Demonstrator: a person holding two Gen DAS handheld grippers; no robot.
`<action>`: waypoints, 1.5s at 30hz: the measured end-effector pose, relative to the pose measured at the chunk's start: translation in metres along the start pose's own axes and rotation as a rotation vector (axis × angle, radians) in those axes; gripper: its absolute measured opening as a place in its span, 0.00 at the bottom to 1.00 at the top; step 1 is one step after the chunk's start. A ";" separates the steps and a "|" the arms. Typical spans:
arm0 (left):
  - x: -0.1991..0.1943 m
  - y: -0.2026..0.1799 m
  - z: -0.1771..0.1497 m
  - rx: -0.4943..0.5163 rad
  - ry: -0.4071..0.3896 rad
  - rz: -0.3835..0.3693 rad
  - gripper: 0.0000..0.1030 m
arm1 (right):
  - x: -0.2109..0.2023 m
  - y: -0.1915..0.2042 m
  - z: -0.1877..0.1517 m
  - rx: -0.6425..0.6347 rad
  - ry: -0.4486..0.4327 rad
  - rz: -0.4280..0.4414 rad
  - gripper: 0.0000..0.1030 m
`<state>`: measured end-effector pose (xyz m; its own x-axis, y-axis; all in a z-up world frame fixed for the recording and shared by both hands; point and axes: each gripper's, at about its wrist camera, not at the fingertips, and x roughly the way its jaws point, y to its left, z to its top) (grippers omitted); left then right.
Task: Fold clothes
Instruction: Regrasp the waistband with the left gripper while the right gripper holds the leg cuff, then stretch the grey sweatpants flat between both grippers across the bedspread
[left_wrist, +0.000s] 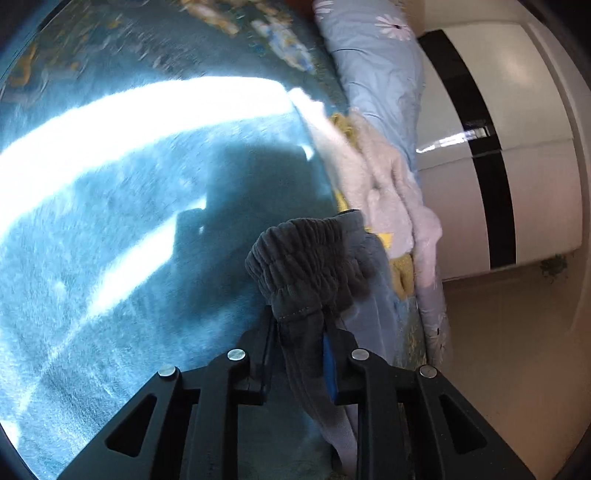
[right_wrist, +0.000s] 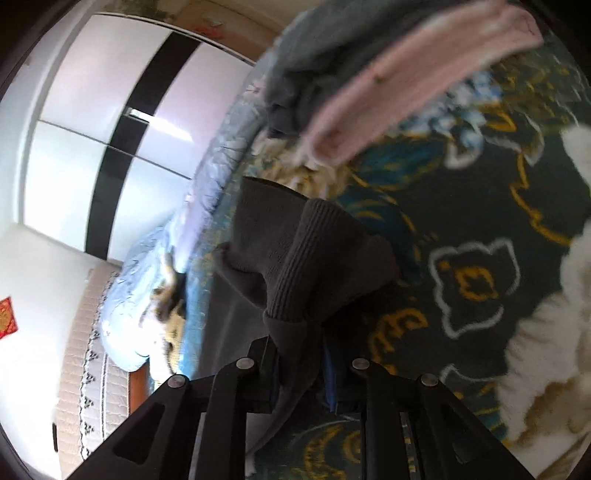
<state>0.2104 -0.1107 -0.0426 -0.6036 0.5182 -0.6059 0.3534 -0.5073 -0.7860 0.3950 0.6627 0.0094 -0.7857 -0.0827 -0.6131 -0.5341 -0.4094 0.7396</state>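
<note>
In the left wrist view my left gripper (left_wrist: 300, 334) is shut on the gathered elastic waistband of dark grey trousers (left_wrist: 314, 258), which bunch up above the fingers and hang down between them over a teal bedspread (left_wrist: 110, 258). In the right wrist view my right gripper (right_wrist: 300, 363) is shut on a ribbed cuff of the same dark grey garment (right_wrist: 306, 251), lifted above the patterned part of the bedspread (right_wrist: 461, 221). Both views are blurred by motion.
A heap of white fluffy and yellow clothes (left_wrist: 373, 184) lies by a light blue flowered quilt (left_wrist: 380, 74) along the bed's edge. Pink and grey garments (right_wrist: 388, 81) lie at the top of the right wrist view, white fluffy fabric (right_wrist: 546, 332) at right. A white wardrobe (left_wrist: 517, 166) stands beyond.
</note>
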 end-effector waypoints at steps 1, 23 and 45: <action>-0.001 0.009 -0.001 -0.021 0.009 -0.004 0.22 | 0.004 -0.008 -0.001 0.038 0.009 0.009 0.19; -0.079 -0.058 -0.012 0.241 -0.098 -0.036 0.48 | -0.064 -0.026 0.028 0.016 -0.129 -0.006 0.44; 0.033 -0.128 -0.107 0.722 0.032 0.213 0.61 | -0.009 0.006 0.077 -0.250 0.054 0.031 0.52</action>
<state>0.2218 0.0452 0.0250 -0.5496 0.3730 -0.7475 -0.1029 -0.9182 -0.3824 0.3744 0.7308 0.0405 -0.7790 -0.1438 -0.6103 -0.4113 -0.6175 0.6705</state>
